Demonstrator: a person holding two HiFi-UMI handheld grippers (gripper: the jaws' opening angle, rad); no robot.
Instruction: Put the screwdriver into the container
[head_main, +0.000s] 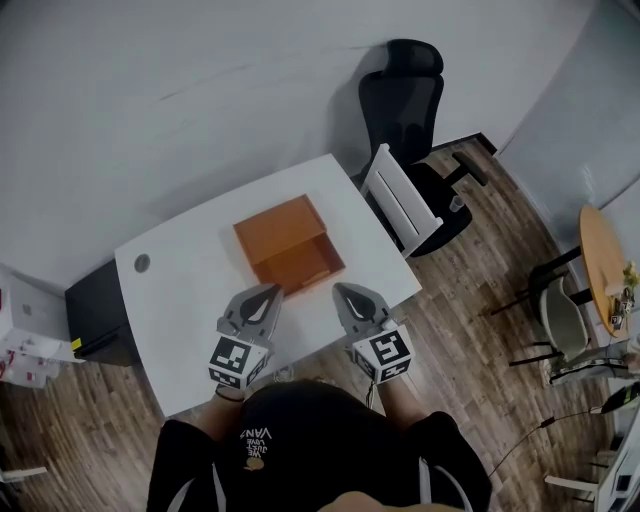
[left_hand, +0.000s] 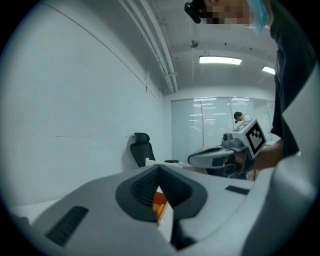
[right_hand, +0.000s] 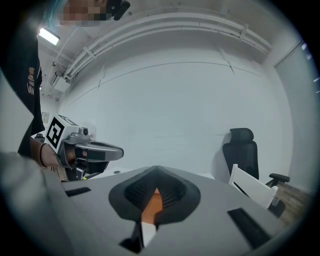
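The orange container (head_main: 285, 238) is standing on the white table (head_main: 180, 290), with its darker, open compartment turned toward the person. The left gripper (head_main: 271, 292) and the right gripper (head_main: 342, 292) are being held side by side on the person's side of the container. Their tips are pointing at it, close to its near edge, and whether they are touching it cannot be made out.

In the left gripper view, the fingers (left_hand: 140, 187) are being pressed together at the tips and nothing is being pinched. Only a sliver of the container's orange is showing through the gap behind the tips. In the right gripper view, the fingers (right_hand: 172, 192) are likewise being held together on nothing, with the same orange showing behind them.

The screwdriver is not being shown in any view. It is not in either gripper, nor on the table around the container. The inside of the open compartment is too small and dark to be read.

The step in hand is therefore being judged as unsettled, since the scene fits 2 stages. The screwdriver may be lying inside the container already, or it may be waiting somewhere out of view. Each reading would call for a different next move, so none is being named.
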